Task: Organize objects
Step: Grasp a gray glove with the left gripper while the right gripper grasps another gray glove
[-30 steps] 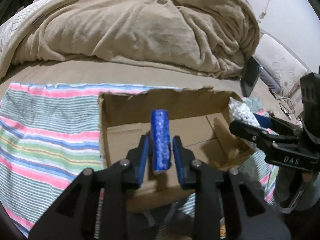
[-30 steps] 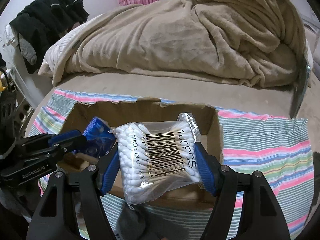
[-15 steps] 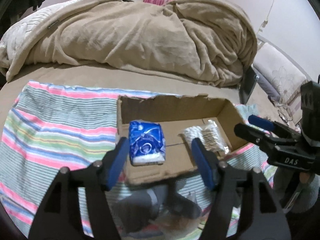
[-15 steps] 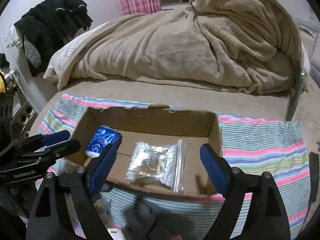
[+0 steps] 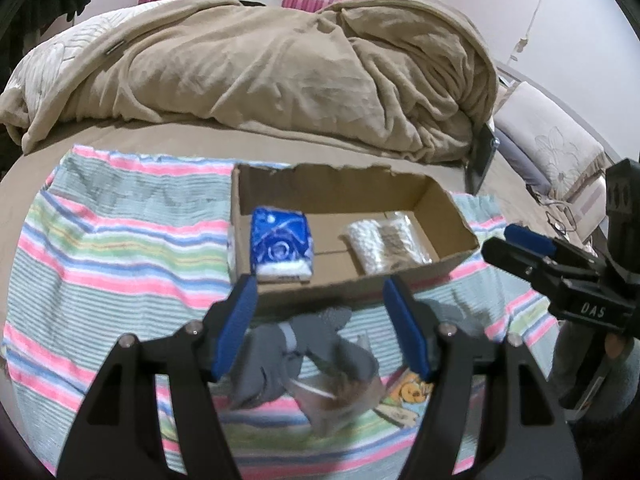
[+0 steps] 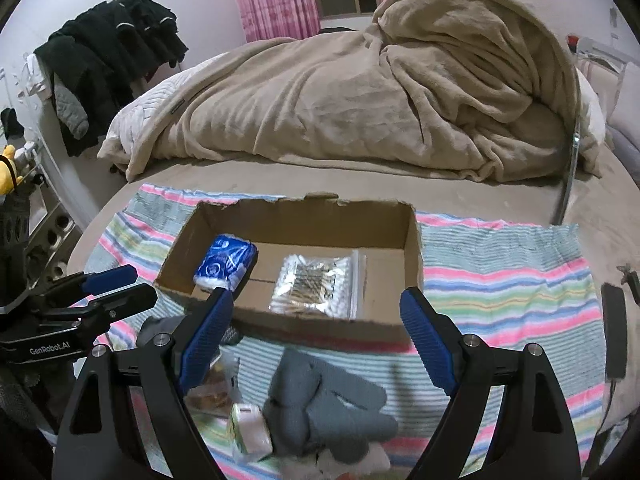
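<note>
An open cardboard box (image 5: 440, 208) (image 6: 412, 248) sits on a striped towel (image 5: 120, 248) (image 6: 500, 280) on the bed. Inside lie a blue tissue pack (image 5: 280, 248) (image 6: 226, 262) at the left and a clear bag of cotton swabs (image 5: 384, 244) (image 6: 316, 284) at the right. My left gripper (image 5: 320, 320) is open and empty, held above the box's near side. My right gripper (image 6: 316, 336) is open and empty, also short of the box. Grey gloves (image 5: 304, 344) (image 6: 320, 404) lie in front of the box beneath both grippers.
A small white carton (image 6: 250, 428) and a clear wrapped item (image 5: 340, 396) lie by the gloves. A heaped beige blanket (image 5: 280, 80) (image 6: 360, 100) fills the bed behind the box. Dark clothes (image 6: 108, 56) hang at the left wall. A black phone (image 6: 614, 328) lies at the right.
Both grippers opened and let go: the tissue pack and the swab bag now lie in the box. Both grippers have drawn back and up from the box.
</note>
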### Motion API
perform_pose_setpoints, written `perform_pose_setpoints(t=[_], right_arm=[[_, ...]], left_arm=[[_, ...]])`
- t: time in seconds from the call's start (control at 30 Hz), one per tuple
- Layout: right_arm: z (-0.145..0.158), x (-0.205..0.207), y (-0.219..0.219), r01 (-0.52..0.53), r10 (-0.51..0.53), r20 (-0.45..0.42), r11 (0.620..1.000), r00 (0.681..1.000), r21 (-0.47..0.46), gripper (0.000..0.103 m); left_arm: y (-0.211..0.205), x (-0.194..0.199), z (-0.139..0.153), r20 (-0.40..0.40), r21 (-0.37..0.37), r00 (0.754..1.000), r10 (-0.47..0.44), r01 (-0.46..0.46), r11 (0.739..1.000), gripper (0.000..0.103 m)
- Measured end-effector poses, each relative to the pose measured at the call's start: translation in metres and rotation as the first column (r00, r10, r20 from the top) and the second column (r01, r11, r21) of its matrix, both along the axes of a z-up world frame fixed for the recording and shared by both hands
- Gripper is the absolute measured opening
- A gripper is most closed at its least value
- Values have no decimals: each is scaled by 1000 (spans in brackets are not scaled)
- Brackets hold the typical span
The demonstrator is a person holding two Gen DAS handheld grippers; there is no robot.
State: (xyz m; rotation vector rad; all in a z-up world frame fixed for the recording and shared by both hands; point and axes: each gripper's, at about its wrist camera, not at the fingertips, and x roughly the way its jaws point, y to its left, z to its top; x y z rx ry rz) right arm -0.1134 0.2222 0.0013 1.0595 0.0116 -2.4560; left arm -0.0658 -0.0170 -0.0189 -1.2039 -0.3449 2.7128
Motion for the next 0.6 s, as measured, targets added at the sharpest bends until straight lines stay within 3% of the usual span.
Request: perform_pose_setpoints(t=[0.6], right_arm=[[-38, 20, 1, -21, 18, 93, 999, 995, 31, 88]], left_arm=[[-15, 20, -43, 101, -23, 994, 38, -36, 999, 67]])
